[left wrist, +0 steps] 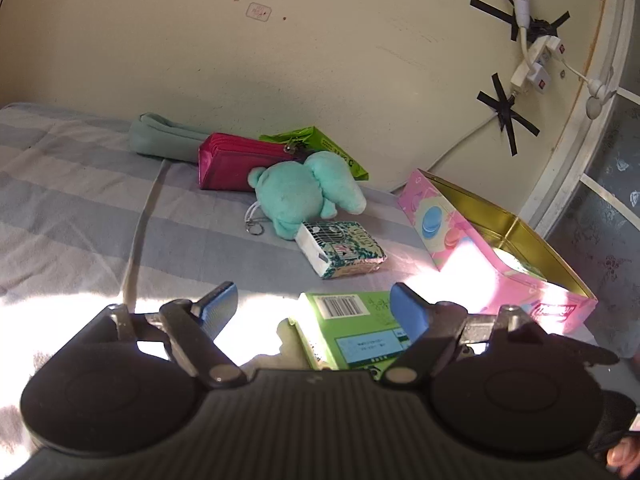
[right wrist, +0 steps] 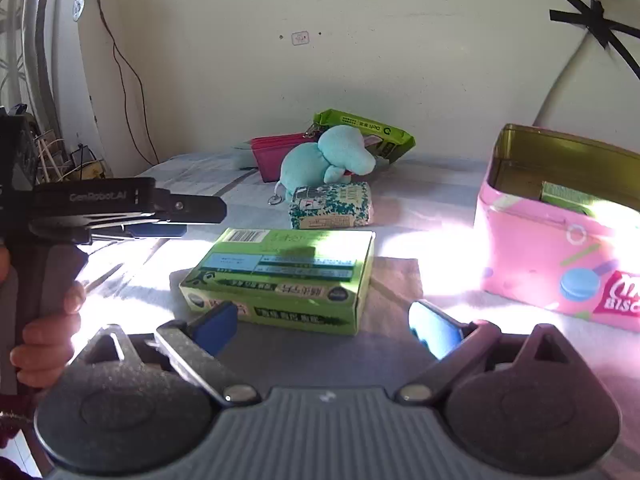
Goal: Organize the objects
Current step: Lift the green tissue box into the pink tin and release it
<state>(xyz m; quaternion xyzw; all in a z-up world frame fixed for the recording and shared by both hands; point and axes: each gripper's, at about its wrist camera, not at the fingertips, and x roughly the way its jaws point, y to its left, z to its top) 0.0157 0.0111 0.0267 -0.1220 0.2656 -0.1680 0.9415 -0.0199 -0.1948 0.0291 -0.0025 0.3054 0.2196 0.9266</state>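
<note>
Sitting on the striped grey bed, the open pink biscuit tin is holding one green item already; the rest is waiting outside. Nearest is lying the green cardboard box, then the teal plush toy and patterned tissue pack. Right tool and left tool are both gaping wide, empty.

I see a green box lying flat on the striped bedsheet, with a patterned packet, teal plush and open pink tin beyond it.
</note>
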